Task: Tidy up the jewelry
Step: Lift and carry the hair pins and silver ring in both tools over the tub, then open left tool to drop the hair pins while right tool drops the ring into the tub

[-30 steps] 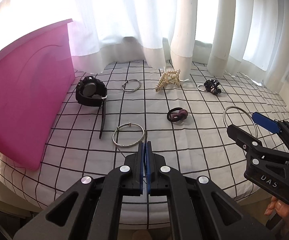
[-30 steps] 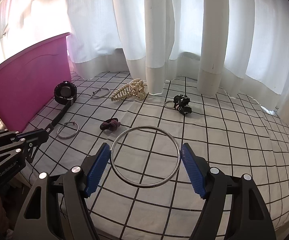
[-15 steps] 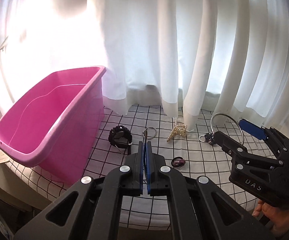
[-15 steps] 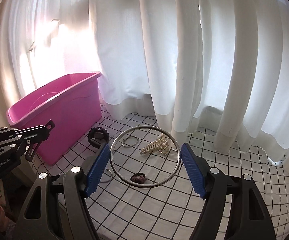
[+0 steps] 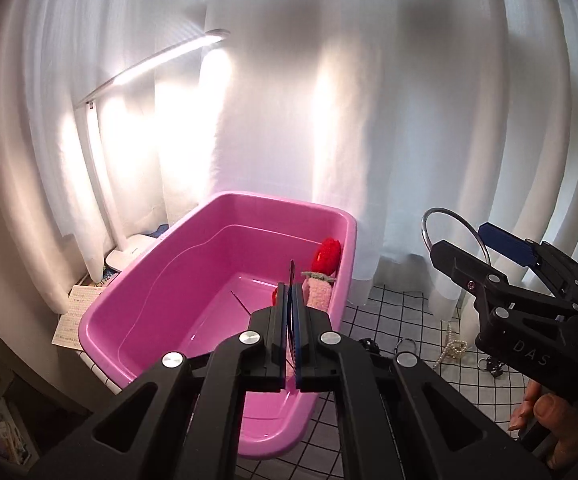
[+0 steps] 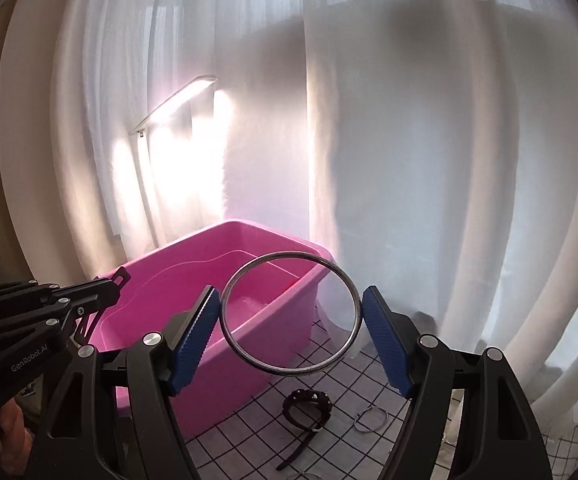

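White curtains (image 6: 409, 160) back the scene. Pink tub (image 5: 225, 280) sits at the checked worktop's (image 6: 257, 416) left edge. Right gripper (image 6: 291, 332): fingers clamped across a large metal bangle (image 6: 289, 314), above the tub's rim. Left gripper (image 5: 291, 320): fingers together on a thin silver bracelet (image 5: 291, 276). Black watch (image 6: 307, 402) lies on the worktop.

**A:** so where's everything sitting?

**B:** tub (image 5: 193, 280) is on the left end of the counter (image 5: 393, 312), curtain (image 5: 389, 140) right behind it. Watch (image 6: 307, 400), small ring (image 6: 370, 420) and pearl piece (image 5: 455, 346) lie on the counter to the tub's right.

**A:** anything in the tub?

**B:** a couple of soft things (image 5: 323, 276) against its far right wall (can't tell what). Lamp (image 5: 129, 248) stands behind-left of the tub.
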`<state>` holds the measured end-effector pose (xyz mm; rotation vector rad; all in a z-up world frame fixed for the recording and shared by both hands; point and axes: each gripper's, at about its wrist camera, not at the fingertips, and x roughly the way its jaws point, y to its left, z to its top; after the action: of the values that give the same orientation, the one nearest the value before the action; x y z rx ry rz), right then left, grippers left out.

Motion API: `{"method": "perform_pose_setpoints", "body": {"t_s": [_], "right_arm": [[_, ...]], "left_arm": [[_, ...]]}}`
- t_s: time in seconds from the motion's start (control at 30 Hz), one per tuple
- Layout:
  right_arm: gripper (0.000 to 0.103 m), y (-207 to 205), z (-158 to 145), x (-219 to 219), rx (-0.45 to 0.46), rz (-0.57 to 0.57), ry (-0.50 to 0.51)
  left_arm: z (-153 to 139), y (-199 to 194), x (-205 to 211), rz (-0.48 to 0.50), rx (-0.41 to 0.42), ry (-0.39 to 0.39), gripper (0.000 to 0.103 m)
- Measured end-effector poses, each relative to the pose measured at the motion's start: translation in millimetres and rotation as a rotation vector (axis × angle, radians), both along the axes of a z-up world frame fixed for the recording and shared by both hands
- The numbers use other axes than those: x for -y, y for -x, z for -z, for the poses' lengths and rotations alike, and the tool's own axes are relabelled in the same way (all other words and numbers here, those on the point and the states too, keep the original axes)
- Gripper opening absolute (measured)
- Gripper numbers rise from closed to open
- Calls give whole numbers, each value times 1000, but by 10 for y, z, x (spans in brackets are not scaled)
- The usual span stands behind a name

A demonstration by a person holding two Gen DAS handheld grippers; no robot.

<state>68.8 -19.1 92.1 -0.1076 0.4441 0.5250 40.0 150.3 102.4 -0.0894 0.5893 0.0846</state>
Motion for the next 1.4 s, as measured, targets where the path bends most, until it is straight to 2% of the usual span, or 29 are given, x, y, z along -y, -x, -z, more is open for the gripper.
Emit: {"method": "perform_pose_setpoints", "body": {"t_s": [0.17, 0.43, 0.63, 0.87, 0.93, 0.97, 1.0, 1.07, 1.4], "right_arm": [[71, -386, -3, -651, -57, -85, 16], [71, -870, 288, -1382, -187, -189, 122], [71, -1135, 530, -1599, -288, -207, 210], [71, -1352, 719, -1716, -360, -189, 288], [71, -1393, 747, -1732, -379, -185, 301], [71, -1417, 760, -1731, -385, -176, 307], [71, -1427, 761, -1728, -385, -168, 308], [72, -1460, 761, -1726, -376, -160, 310], [72, -1435, 668, -1650, -354, -152, 286]], "left_arm": [[132, -375, -519, -53, -61, 13, 3], [522, -770, -977, -109, -227, 54, 3], [808, -931, -1132, -146, -345, 111, 3], [930, -989, -1180, -193, -410, 120, 5], [934, -1000, -1190, -208, -418, 118, 22], [933, -1005, -1203, -223, -423, 115, 64], [920, -989, -1212, -230, -410, 120, 88], [855, -949, -1210, -240, -383, 125, 87], [815, -906, -1159, -267, -403, 80, 89]]}}
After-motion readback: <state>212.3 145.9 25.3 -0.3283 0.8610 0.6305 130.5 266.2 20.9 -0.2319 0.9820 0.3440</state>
